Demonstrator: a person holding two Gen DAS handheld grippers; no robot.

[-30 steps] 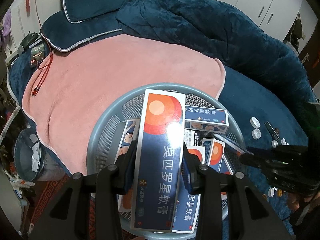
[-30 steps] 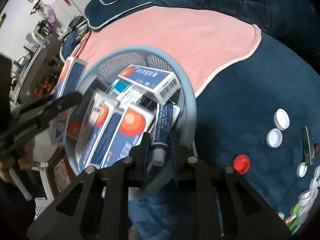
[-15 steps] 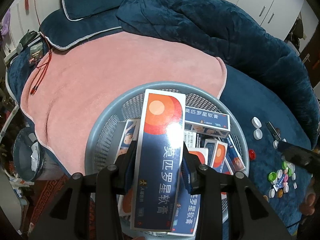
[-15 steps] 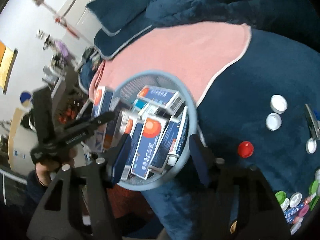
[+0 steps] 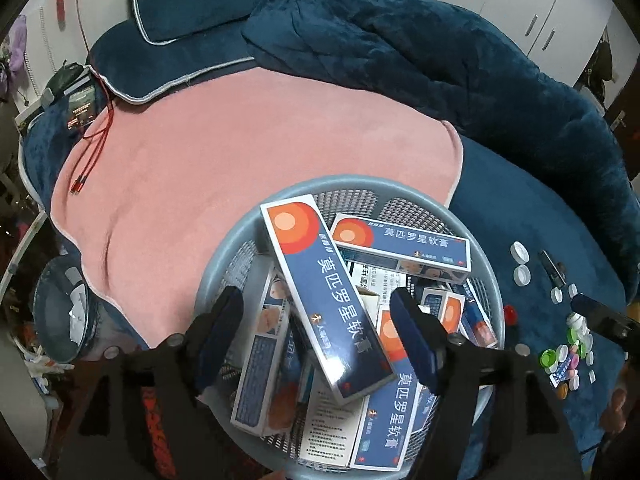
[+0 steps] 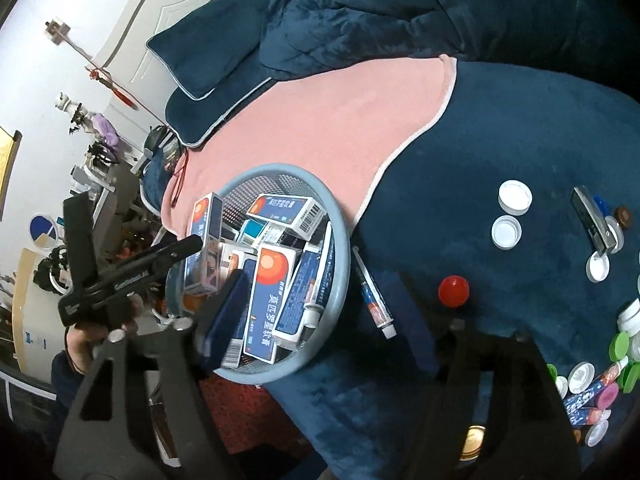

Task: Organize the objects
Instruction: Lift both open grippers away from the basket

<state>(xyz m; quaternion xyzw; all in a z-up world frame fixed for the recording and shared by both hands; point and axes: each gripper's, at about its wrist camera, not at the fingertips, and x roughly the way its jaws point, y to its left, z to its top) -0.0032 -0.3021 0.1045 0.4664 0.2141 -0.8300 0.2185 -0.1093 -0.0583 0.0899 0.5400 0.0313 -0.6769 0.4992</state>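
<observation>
Blue basket (image 5: pixel 216 264), full of boxes (image 5: pixel 328 300), sits at the bed's edge. Left gripper (image 5: pixel 316 336) and right gripper (image 6: pixel 324 316) have just opened wide, holding nothing. Pink towel (image 5: pixel 248 140) beyond lies bare.

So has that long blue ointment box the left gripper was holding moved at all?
Yes. The long box has dropped onto the pile, its near end swung right against the basket rim, as the left gripper just opened.

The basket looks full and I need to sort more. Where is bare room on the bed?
Free: the pink towel behind the basket, and dark blue cover between towel edge and white caps. Crowded: the basket, and the cap pile at right.
</observation>
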